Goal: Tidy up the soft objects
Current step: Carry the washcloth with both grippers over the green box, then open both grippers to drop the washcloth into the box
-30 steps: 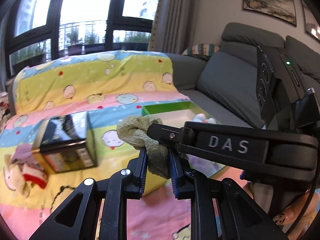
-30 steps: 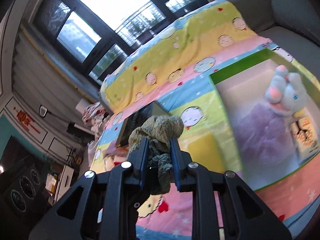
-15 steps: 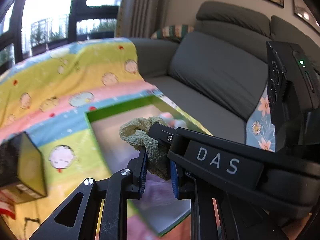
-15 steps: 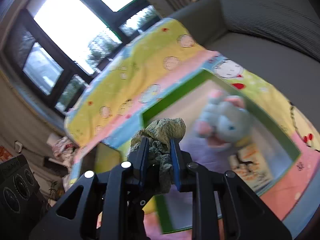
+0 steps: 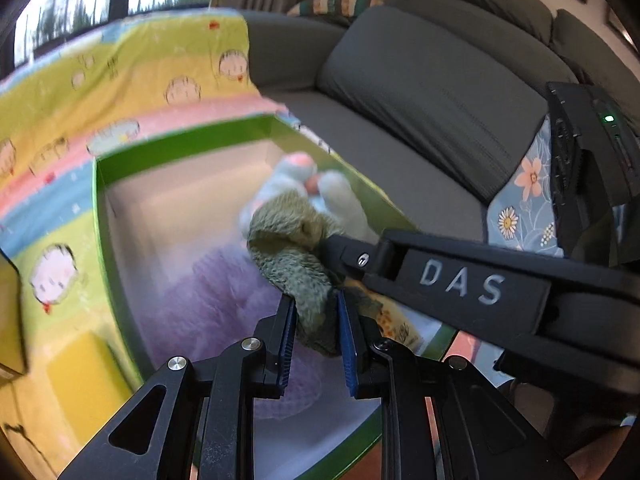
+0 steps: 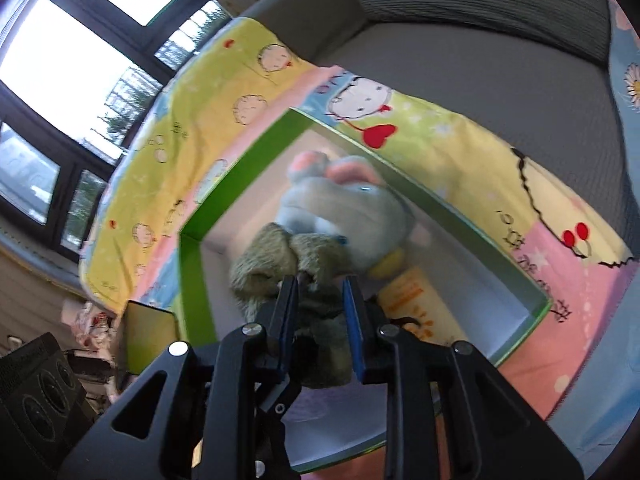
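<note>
Green towel pinched by both the left claw and right claw, above green box, cartoon blanket, grey sofa.

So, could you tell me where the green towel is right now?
The green towel is pinched between both grippers above the green box, beside the plush toy.

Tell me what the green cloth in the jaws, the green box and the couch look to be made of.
Green cloth: terry or chenille-like fabric, going by its nubby, fuzzy pile and limp bunching; matte.
Green box: probably cardboard, with thin rigid walls, crisp corners, a green outside and a pale, smooth inside.
Couch: grey woven upholstery; fine ribbed texture, matte.
</note>
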Motion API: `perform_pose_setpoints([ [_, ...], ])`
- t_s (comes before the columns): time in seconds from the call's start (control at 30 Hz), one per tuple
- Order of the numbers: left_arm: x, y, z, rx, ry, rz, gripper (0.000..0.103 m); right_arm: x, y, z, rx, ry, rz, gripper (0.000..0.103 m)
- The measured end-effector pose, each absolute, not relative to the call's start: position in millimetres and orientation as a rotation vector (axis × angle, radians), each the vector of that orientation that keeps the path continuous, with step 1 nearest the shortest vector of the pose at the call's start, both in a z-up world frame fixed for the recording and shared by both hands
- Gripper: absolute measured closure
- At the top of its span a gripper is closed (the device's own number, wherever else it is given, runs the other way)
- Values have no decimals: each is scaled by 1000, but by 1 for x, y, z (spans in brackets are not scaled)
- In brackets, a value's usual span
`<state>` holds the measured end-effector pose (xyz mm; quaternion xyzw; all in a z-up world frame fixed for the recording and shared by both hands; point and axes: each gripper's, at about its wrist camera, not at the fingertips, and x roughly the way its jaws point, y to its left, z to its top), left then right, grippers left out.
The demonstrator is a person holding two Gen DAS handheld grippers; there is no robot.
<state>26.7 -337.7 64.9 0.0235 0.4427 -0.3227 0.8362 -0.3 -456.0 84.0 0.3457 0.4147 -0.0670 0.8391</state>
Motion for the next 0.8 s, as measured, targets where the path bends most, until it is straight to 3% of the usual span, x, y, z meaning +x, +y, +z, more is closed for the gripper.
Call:
perform_pose_setpoints([
  [0.17, 27, -335, 62, 44, 962, -663, 82, -4, -454, 89, 735, 865, -139, 75],
  [0.33, 16, -330, 71, 75, 955, -679, 78, -9, -451, 97, 727, 830, -125, 50],
  [0.43, 13, -321, 75, 93, 932, -636, 71, -10, -446, 102, 699, 819, -122, 38],
  [0.53, 7, -308, 82, 98, 897, -602, 51, -13, -440, 108, 677, 801, -120, 25],
  [0.57, 4, -302, 86, 93, 882, -590, 43, -14, -438, 111, 672, 792, -114, 23],
  [0.63, -4, -287, 95, 84, 847, -583, 40, -16, -433, 115, 662, 777, -104, 19],
  [0.7, -10, -276, 101, 84, 832, -558, 31, -17, -426, 119, 644, 766, -91, 19],
  [0.8, -17, -254, 111, 72, 803, -506, 30, -17, -414, 122, 611, 762, -76, 18],
])
